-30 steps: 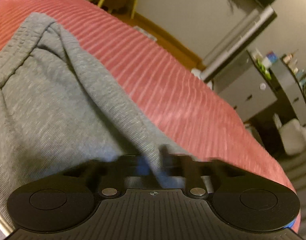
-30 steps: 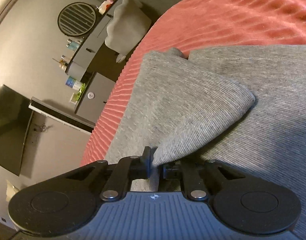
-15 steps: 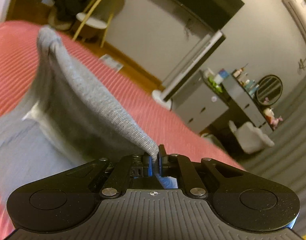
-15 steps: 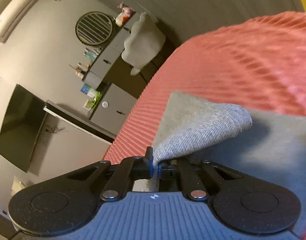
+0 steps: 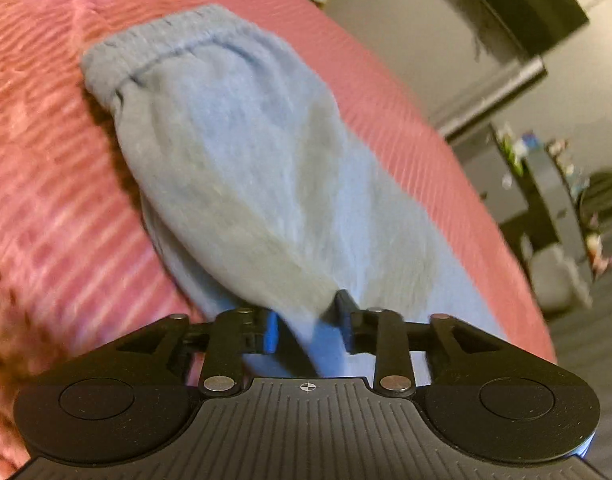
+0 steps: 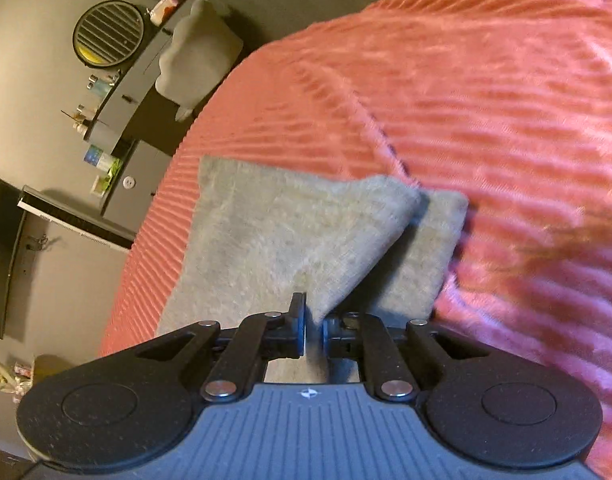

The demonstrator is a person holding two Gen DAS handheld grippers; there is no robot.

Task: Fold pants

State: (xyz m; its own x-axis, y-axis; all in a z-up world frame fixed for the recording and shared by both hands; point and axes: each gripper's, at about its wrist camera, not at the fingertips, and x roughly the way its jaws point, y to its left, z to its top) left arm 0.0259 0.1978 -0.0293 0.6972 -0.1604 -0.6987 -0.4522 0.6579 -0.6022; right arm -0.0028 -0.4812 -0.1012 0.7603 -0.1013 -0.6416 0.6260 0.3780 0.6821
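Note:
Grey sweatpants (image 5: 241,168) lie on a red ribbed bedspread (image 5: 45,208), the elastic waistband (image 5: 165,36) at the far end in the left wrist view. My left gripper (image 5: 308,326) has its jaws parted, with a fold of the grey cloth lying loosely between them. In the right wrist view the pants (image 6: 273,236) lie folded over, a top layer ending in a corner (image 6: 402,196). My right gripper (image 6: 314,326) is shut on that top layer's near edge, low over the bed.
The bedspread (image 6: 486,120) fills the right side of the right wrist view. Past the bed's edge stand a grey dresser (image 6: 117,132) with bottles, a round slatted mirror (image 6: 107,34), a dark screen (image 5: 518,4) and a grey chair (image 6: 195,56).
Both grippers have carried the lifted cloth over and down onto the bed, so the pants now lie doubled. My left gripper's jaws have parted from the cloth; the right stays pinched.

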